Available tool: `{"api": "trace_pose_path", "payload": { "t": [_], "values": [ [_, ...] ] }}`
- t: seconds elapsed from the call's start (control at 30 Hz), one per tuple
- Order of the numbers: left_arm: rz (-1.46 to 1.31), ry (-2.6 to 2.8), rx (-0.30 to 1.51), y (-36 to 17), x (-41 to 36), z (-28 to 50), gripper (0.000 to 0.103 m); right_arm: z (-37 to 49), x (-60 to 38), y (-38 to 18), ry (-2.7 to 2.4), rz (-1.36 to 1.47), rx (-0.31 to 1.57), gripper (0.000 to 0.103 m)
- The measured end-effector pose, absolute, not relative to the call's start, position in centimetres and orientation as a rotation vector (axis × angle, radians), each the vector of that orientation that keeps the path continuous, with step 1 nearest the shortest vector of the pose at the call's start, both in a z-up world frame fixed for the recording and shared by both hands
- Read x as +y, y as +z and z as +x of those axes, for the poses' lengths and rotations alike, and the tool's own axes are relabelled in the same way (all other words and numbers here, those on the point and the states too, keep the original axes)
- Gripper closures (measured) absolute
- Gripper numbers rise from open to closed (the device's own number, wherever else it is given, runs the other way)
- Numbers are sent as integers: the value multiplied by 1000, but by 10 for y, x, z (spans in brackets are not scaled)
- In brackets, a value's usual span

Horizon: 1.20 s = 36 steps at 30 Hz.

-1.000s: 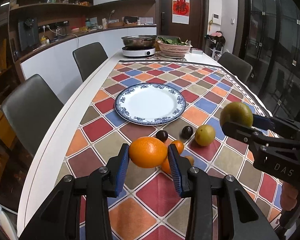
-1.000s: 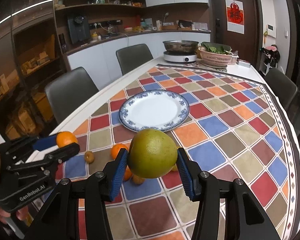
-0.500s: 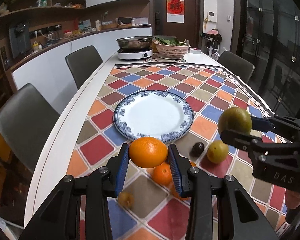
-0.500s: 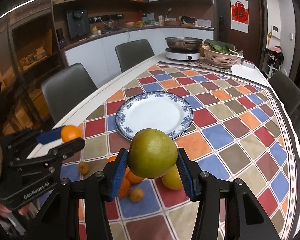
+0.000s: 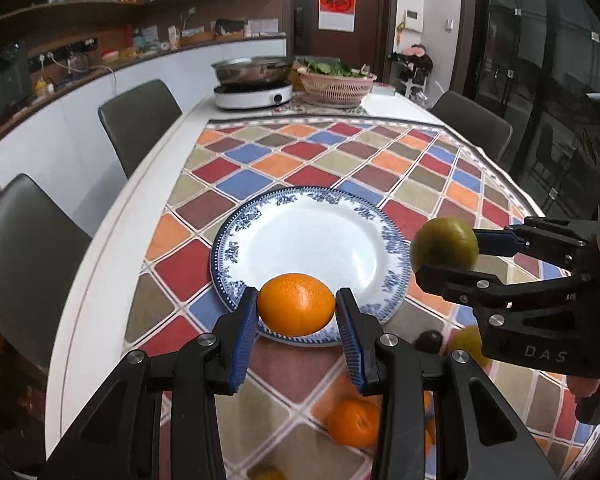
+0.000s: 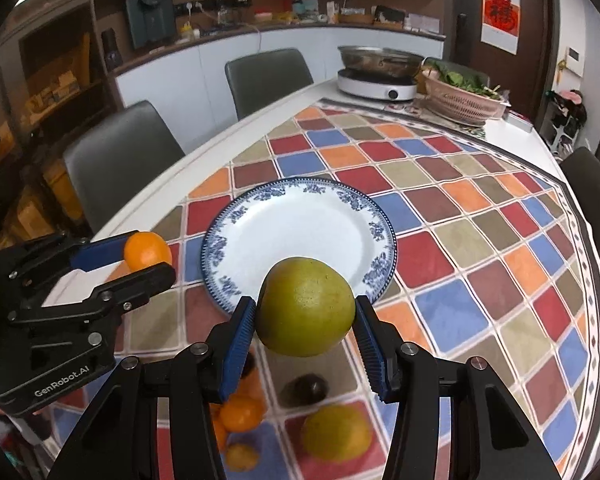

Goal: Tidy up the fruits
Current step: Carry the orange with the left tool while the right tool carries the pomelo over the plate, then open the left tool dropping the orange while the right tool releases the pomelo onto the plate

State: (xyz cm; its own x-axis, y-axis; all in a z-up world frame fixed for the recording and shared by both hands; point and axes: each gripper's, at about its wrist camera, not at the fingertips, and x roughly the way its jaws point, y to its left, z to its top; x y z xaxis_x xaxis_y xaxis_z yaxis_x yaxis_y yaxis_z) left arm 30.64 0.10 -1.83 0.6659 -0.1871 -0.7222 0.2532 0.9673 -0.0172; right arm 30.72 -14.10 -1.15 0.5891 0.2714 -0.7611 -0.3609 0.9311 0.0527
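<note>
Left wrist view: the left gripper (image 5: 296,312) occupies the lower centre of the frame, its two blue-padded fingers (image 5: 244,336) clamped on either side of an orange (image 5: 296,305), which sits between the pads and in front of the near rim of the blue-patterned plate (image 5: 308,240) at mid-frame. At the right edge, the right gripper (image 5: 448,256) enters from the side, closed on a green citrus fruit (image 5: 444,243) that appears just beside the plate's right rim. Below and behind the fingers, loose fruit lies on the checked tablecloth (image 5: 260,168): a mandarin (image 5: 354,422) at lower centre and a dark round fruit (image 5: 428,340) at lower right. Right wrist view: the right gripper (image 6: 306,320) holds the green citrus fruit (image 6: 306,306) squeezed between its blue pads at lower centre, in front of the plate's (image 6: 300,232) near rim. The left gripper (image 6: 148,260) appears at the left edge, gripping the orange (image 6: 147,250) to the left of the plate. On the cloth at the bottom of the frame lie a yellow-green fruit (image 6: 336,432), a dark round fruit (image 6: 308,388) and several mandarins (image 6: 240,412). An induction cooker (image 6: 376,84) with a steel pan stands at the upper right.
</note>
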Motion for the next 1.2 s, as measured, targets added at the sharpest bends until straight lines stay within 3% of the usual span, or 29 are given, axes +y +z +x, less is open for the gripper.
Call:
{"api": "trace_pose_path", "payload": {
  "t": [0.67, 0.87, 0.97, 1.1, 1.2],
  "values": [
    [83, -259, 1007, -76, 1, 374, 64, 374, -127, -67, 373, -128, 1033, 52],
    [120, -232, 981, -61, 2, 365, 51, 373, -131, -55, 357, -113, 1000, 52],
    [143, -198, 961, -45, 3, 352, 50, 365, -140, -43, 314, -106, 966, 51],
    [146, -175, 887, -22, 6, 320, 39, 345, -147, -26, 269, -102, 914, 51],
    [136, -169, 858, -10, 7, 292, 35, 320, -150, -11, 264, -97, 859, 40]
  ]
}}
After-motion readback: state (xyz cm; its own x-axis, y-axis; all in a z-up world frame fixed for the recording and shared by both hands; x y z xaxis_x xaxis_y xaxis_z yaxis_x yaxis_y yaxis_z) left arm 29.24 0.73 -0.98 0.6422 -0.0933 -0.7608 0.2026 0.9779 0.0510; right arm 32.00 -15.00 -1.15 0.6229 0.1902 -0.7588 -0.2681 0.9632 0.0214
